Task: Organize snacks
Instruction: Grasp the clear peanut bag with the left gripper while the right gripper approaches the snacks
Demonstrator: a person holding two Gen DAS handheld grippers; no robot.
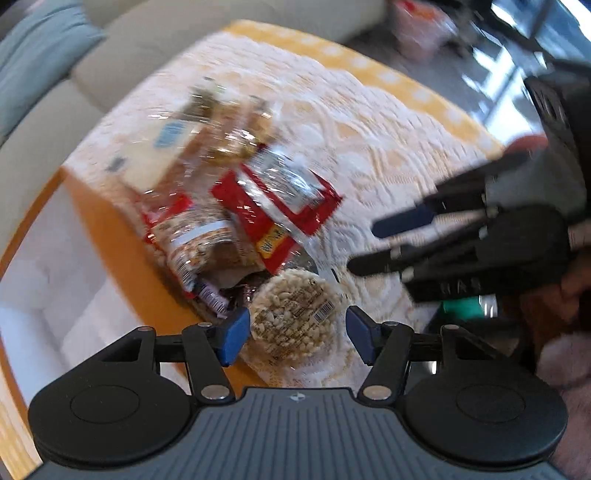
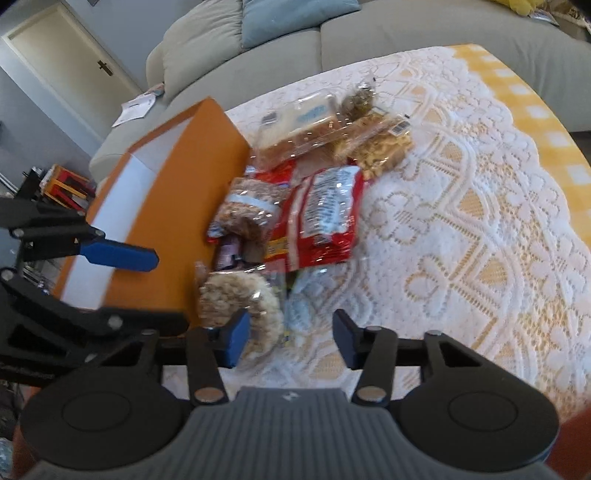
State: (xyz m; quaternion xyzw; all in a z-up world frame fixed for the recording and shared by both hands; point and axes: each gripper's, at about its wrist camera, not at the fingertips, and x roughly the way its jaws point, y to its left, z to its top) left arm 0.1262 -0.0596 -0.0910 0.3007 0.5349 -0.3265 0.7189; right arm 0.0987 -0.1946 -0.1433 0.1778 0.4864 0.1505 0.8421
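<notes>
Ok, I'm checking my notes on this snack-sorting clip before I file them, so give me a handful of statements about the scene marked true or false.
1. The left gripper is open, its fingers either side of the round rice cake pack. True.
2. The orange box stands to the right of the snack pile. False: in the right wrist view it is to the left of the pile.
3. The right gripper is clamped on the red snack bag. False: it is open and holds nothing.
4. The snacks lie on a white lace tablecloth. True.
5. A sofa stands behind the table. True.
</notes>
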